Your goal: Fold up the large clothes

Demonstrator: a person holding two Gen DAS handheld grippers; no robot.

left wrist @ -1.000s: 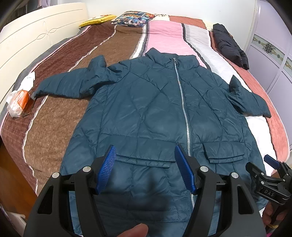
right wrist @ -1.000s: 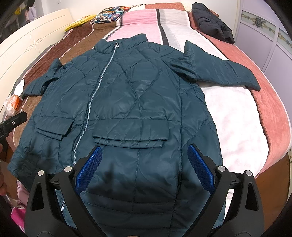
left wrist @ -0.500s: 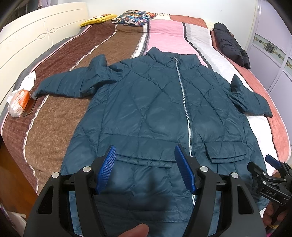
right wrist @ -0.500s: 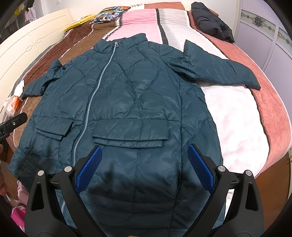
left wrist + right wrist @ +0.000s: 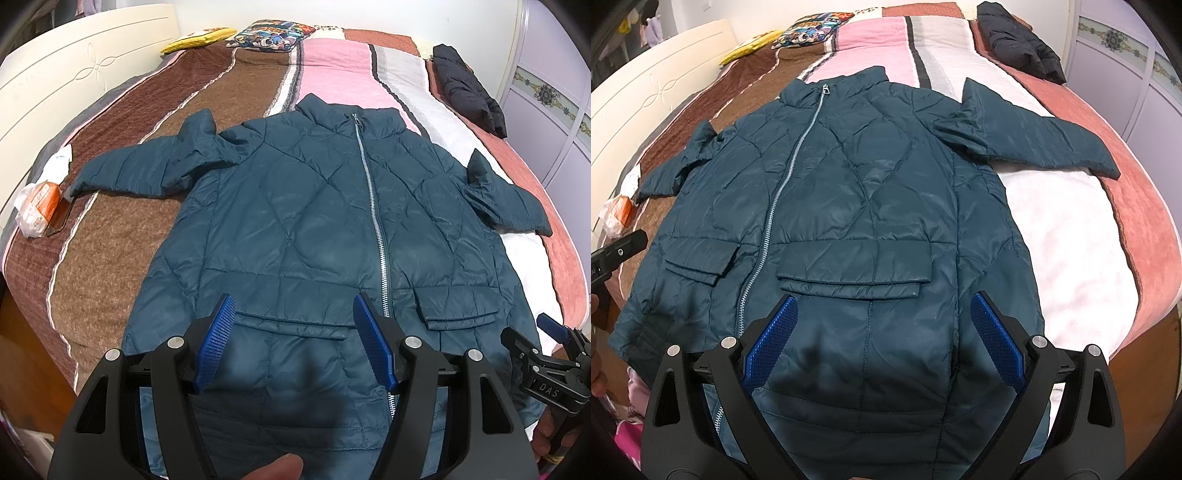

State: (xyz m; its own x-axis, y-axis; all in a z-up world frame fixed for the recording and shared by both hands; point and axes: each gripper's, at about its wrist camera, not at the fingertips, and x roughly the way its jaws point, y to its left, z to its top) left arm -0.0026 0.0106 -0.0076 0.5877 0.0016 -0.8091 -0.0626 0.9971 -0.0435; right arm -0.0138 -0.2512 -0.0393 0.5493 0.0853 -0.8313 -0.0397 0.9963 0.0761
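A large teal quilted jacket (image 5: 314,229) lies flat and zipped on the bed, front up, both sleeves spread out; it also shows in the right wrist view (image 5: 857,206). My left gripper (image 5: 293,317) is open and empty, hovering over the jacket's lower left half above a flap pocket. My right gripper (image 5: 882,314) is open and empty over the lower right half, just below the other flap pocket. The right gripper also shows at the lower right of the left wrist view (image 5: 546,354). The jacket's hem is hidden behind both grippers.
The bed has a striped brown, pink, white and red cover (image 5: 122,236). A black jacket (image 5: 469,92) lies at the far right. Pillows (image 5: 269,33) sit at the head. A white and orange packet (image 5: 37,199) lies at the left edge. A white headboard (image 5: 55,74) is left, wardrobe doors (image 5: 554,92) right.
Both grippers stay open over the jacket's lower part. The views have shifted only slightly; the jacket has not moved.
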